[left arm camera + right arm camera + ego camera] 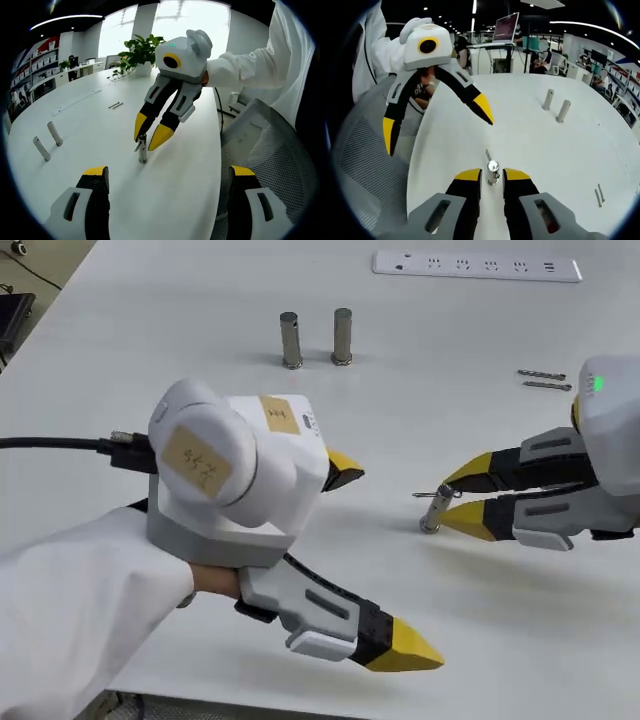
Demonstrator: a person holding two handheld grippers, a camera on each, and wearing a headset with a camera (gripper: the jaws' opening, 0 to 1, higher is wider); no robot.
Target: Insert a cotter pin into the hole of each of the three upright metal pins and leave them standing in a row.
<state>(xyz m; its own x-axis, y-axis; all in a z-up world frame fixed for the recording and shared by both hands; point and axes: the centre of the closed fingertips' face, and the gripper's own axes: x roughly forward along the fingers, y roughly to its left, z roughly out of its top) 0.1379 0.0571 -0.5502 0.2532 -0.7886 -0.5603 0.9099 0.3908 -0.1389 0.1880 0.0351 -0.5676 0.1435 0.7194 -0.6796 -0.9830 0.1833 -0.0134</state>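
- The left claw (385, 560) sits near left, released: its two black jaws with smooth yellow wedge tips are spread wide and hold nothing. Its body is a rounded white and grey plastic shell with paper labels.
- A white fabric sleeve (70, 610) covers the arm behind it.
- The right claw (450, 500) reaches in from the right, with its tips drawn narrow.
- A short, shiny steel cylinder pin (434, 514) stands on the table (180, 330) between those tips. I cannot tell whether the jaws grip it or only flank it; the right gripper view shows thin gaps on both sides.
- A thin wire cotter (425, 495) passes through the top of that pin and sticks out to the left.
- Two pins (316, 338) of the same steel stand upright side by side at the far centre, well apart from the claws.
- Two spare cotters (543, 380) lie flat and parallel at far right.
- A long white power strip (477, 265) lies along the far edge.
- The table is smooth matte white.
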